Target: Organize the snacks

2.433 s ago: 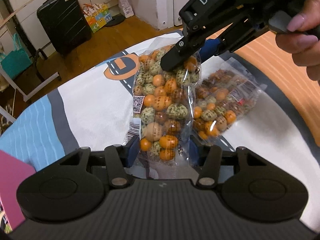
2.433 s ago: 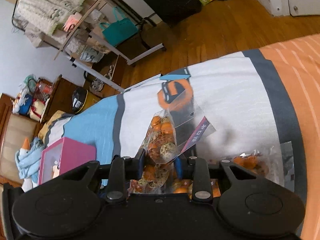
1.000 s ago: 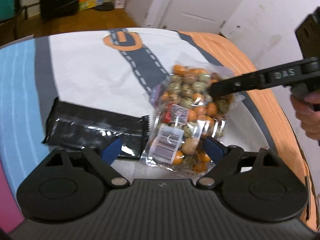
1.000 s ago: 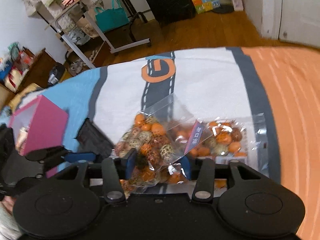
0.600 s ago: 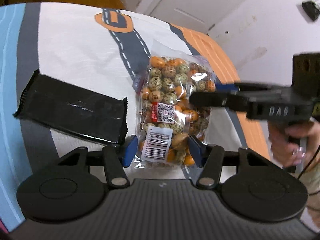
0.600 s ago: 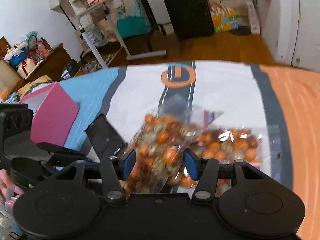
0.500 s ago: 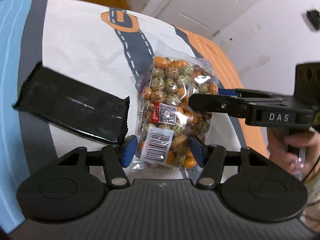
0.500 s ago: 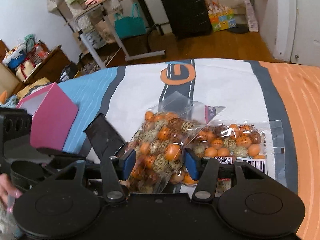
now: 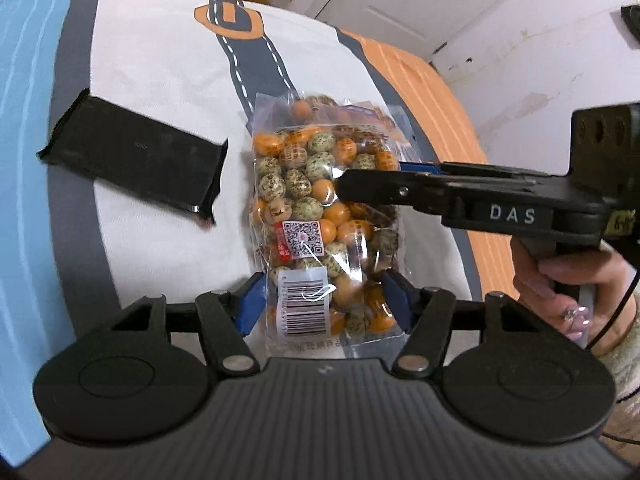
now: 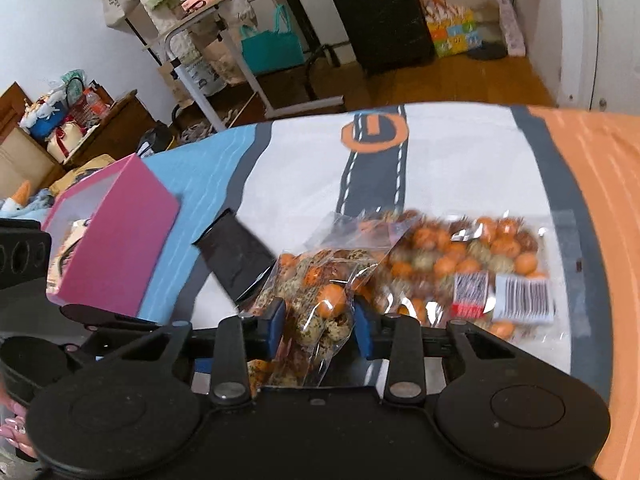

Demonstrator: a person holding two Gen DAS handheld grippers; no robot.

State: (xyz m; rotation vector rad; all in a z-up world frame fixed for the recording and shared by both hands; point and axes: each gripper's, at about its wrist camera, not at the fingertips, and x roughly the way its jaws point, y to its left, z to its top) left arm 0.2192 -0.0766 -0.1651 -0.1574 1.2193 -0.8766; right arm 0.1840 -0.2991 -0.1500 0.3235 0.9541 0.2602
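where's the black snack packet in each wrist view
Left wrist view: the black snack packet lies flat on the bedspread at left of centre, left of the clear bag of candies.
Right wrist view: the same packet sits left of centre, between the pink box and the clear bag.
Shared landmark: the orange road loop printed on the bedspread.

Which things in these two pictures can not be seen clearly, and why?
- Second snack bag, right wrist view: motion blur makes its label unreadable.
- Pink box, right wrist view: contents mostly hidden by its walls.
- Held snack bag, left wrist view: bottom edge hidden behind the left gripper.
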